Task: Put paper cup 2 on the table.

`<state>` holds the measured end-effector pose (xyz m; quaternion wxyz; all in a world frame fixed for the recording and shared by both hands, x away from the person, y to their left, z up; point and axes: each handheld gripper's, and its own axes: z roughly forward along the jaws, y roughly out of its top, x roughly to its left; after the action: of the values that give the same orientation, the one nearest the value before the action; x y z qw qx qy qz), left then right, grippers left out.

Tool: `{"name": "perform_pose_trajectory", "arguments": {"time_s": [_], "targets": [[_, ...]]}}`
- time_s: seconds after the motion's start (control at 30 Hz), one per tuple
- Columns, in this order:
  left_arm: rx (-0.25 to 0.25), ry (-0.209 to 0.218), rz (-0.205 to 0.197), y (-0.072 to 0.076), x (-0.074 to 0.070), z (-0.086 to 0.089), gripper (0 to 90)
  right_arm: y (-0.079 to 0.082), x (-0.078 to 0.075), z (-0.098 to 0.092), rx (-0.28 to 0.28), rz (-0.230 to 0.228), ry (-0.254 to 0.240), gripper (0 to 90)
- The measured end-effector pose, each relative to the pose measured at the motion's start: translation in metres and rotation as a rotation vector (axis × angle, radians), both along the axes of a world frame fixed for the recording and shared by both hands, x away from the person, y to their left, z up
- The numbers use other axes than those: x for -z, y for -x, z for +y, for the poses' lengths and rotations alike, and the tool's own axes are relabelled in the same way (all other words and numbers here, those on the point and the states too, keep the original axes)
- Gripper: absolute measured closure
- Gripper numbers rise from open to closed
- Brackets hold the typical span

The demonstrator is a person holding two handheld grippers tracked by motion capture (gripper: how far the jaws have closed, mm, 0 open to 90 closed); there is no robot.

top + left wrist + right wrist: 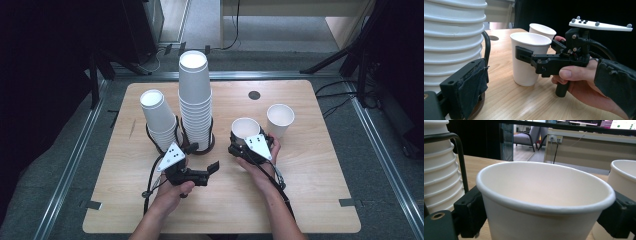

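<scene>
So far you have two paper cups upright toward the table's (300, 210) right edge: a far cup (280, 120) standing free, and a near cup (245, 131) between your right gripper's (246, 141) jaws, which hug its wall. Whether they still pinch, I cannot tell. Two stacks (195, 100) remain, and your left gripper (214, 166) is released, carrying nothing.

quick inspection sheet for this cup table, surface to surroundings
surface: wooden table, round dark grommet near the far edge.
job's things: upright paper cup standing on the table between the right gripper's jaws; second upright cup just beyond it; tall stack and short stack of upside-down cups in black wire holders.
clutter: nothing seen.
grippers: right gripper has its jaws on both sides of the cup, grip not certain; left gripper holds nothing, beside the tall stack's holder.
cables: a black cable trails from the left gripper.
surroundings: grey floor, dark stands.
</scene>
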<state>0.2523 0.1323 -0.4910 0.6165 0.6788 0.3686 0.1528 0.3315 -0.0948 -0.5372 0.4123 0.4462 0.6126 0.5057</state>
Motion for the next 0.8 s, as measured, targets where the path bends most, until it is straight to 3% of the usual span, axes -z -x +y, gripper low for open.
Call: {"name": "perform_pose_trajectory", "arguments": {"time_s": [0.37, 0.57, 0.8], "targets": [[-0.005, 0.000, 0.010, -0.002, 0.003, 0.001, 0.0, 0.005, 0.000, -0.004, -0.029, 0.021, -0.044, 0.0], [-0.011, 0.004, 0.019, -0.003, 0.003, 0.002, 0.0, 0.009, -0.001, -0.007, -0.059, 0.038, -0.044, 0.0], [-0.035, -0.026, 0.017, 0.001, 0.005, 0.006, 0.0, 0.016, 0.001, -0.017, -0.085, 0.056, -0.031, 0.0]]}}
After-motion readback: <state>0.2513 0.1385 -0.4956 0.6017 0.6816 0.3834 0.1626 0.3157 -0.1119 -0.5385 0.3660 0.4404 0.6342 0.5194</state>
